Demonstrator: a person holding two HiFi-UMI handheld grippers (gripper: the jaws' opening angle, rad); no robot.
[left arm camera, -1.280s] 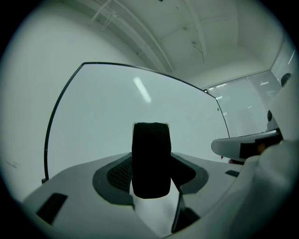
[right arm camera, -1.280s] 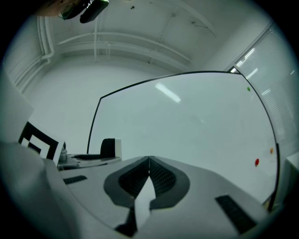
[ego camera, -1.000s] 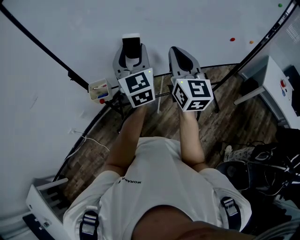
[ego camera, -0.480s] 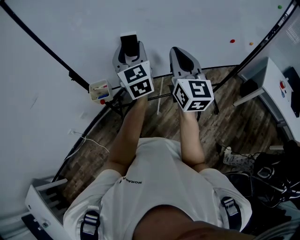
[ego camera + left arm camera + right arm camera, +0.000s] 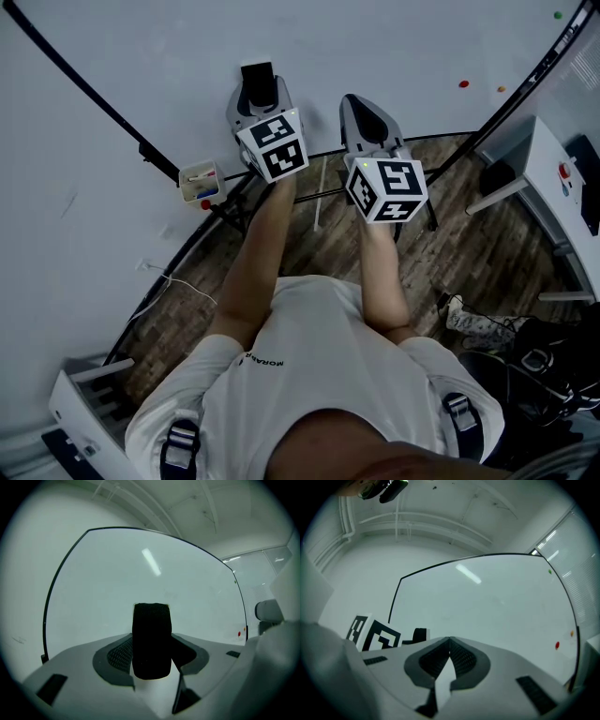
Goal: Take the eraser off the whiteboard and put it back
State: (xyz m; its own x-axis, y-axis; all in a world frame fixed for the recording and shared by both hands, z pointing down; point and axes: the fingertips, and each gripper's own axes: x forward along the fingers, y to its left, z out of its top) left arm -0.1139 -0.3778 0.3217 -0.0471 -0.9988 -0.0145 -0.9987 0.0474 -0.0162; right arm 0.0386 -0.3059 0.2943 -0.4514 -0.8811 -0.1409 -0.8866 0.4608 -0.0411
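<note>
One black rectangular felt eraser (image 5: 151, 639) stands upright, clamped between the dark pads of the left gripper (image 5: 260, 91), close in front of the glossy white whiteboard (image 5: 140, 569); whether it touches is unclear. Just beside it, the right gripper (image 5: 449, 641) faces that board, jaws pressed together, empty.

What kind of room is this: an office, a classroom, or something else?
Probably an office or lab room, though I cannot be sure. A large whiteboard fills most of the head view, a small tray of markers sits by its lower edge, and the floor is wood-patterned.
</note>
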